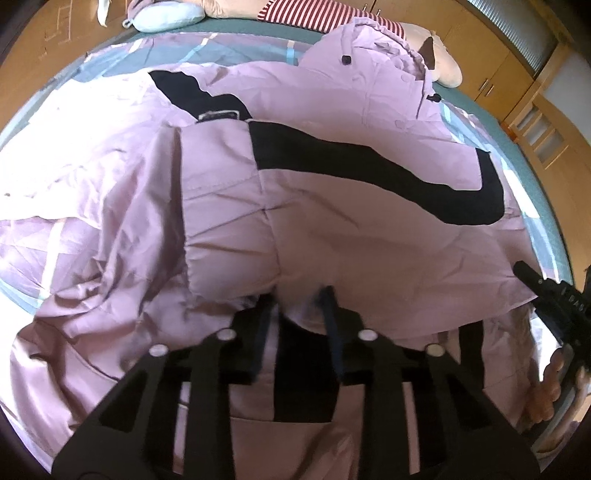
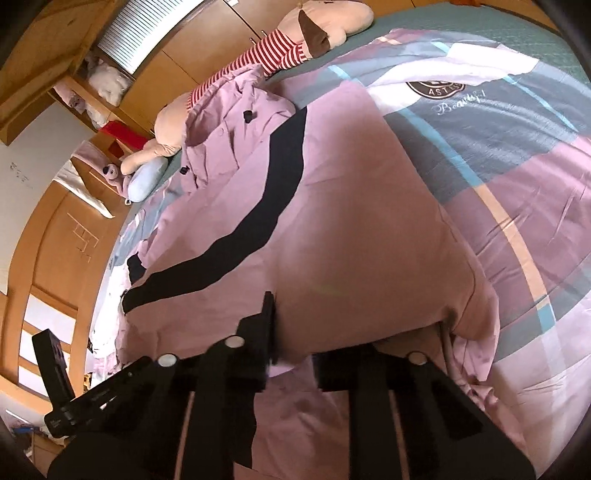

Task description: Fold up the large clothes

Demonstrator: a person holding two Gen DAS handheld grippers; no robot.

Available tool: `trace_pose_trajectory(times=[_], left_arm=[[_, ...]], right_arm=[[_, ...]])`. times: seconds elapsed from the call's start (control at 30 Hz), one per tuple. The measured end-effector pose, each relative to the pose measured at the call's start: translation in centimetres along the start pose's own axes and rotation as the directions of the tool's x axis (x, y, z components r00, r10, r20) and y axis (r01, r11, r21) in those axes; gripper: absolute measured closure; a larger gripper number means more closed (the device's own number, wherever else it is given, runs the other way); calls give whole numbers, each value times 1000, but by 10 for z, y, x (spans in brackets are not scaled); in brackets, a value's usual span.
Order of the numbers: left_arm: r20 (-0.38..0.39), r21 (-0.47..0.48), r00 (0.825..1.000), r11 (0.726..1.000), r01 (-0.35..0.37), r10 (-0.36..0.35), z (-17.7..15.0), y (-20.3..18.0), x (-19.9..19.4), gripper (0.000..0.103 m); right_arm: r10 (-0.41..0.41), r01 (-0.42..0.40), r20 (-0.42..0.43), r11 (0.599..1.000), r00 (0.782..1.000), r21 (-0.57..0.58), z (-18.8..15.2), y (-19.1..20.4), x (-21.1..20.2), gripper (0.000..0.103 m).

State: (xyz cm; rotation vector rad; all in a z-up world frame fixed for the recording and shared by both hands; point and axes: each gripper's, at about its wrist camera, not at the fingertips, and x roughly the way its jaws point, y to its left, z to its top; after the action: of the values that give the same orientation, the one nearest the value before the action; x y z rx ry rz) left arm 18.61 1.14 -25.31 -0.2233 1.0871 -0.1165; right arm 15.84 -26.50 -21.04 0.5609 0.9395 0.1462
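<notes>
Pink jacket (image 1: 332, 192) on the bed, hem pinched in both tongs, left (image 1: 299, 295) and right (image 2: 291, 325).

A: Where does the left wrist camera sit?
B: Right over the pink jacket (image 1: 332, 192), close, tilted steeply down, facing the bed's (image 1: 509, 122) head edge, where the plush toy (image 1: 439, 55) lies.
A: And the right wrist one?
B: Also close and tilted down, beside it, looking along the bed's far edge toward the wardrobe (image 2: 207, 40).
A: What do they share?
B: The jacket, the toy, the blue pillow (image 1: 166, 16).
</notes>
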Motion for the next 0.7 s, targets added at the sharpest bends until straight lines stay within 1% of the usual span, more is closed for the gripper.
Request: trace_pose_trajectory(times=[0.07, 0.13, 0.2, 0.27, 0.33, 0.43, 0.5, 0.53, 0.57, 0.6, 0.63, 0.67, 0.7], left_arm=[[2, -5, 1000, 1000, 3, -3, 1, 1, 0, 79], [2, -10, 1000, 1000, 10, -10, 1, 2, 0, 80], [-1, -20, 1000, 999, 31, -31, 1, 3, -1, 80], [-6, -20, 999, 999, 48, -48, 1, 2, -1, 80], [-5, -4, 999, 999, 35, -35, 0, 0, -1, 80], [-10, 0, 1000, 1000, 23, -23, -1, -2, 2, 80], [-12, -12, 1000, 1000, 28, -28, -1, 1, 3, 80], [-14, -22, 999, 999, 35, -35, 0, 3, 4, 80], [-14, -32, 999, 999, 40, -40, 1, 5, 4, 80], [-13, -34, 999, 999, 39, -40, 1, 5, 4, 80], [-10, -36, 999, 999, 35, -35, 1, 6, 4, 79], [-8, -37, 999, 999, 33, -33, 1, 6, 3, 79], [-9, -38, 999, 999, 31, -31, 1, 6, 3, 79]], right_arm=[[-4, 5, 12, 1000, 1000, -22, 2, 4, -4, 89], [20, -19, 45, 1000, 999, -25, 5, 6, -14, 89], [34, -32, 78, 999, 996, -26, 8, 7, -23, 89], [30, -27, 96, 999, 995, -32, 8, 8, -28, 90], [10, -7, 82, 999, 997, -33, 8, 6, -24, 90], [-12, 13, 33, 999, 999, -30, 6, 4, -14, 89], [-32, 32, -7, 998, 999, -51, 3, 8, -11, 84], [-41, 39, -35, 997, 999, -72, 2, 13, -9, 67], [-52, 41, -85, 992, 995, -120, 1, 21, -5, 40], [-44, 24, -129, 988, 991, -154, 0, 29, -2, 28], [-46, 1, -188, 972, 981, -236, -3, 42, 0, 21], [-51, -25, -234, 949, 971, -313, -6, 54, 1, 21], [-59, -41, -251, 925, 966, -377, -10, 65, -2, 21]])
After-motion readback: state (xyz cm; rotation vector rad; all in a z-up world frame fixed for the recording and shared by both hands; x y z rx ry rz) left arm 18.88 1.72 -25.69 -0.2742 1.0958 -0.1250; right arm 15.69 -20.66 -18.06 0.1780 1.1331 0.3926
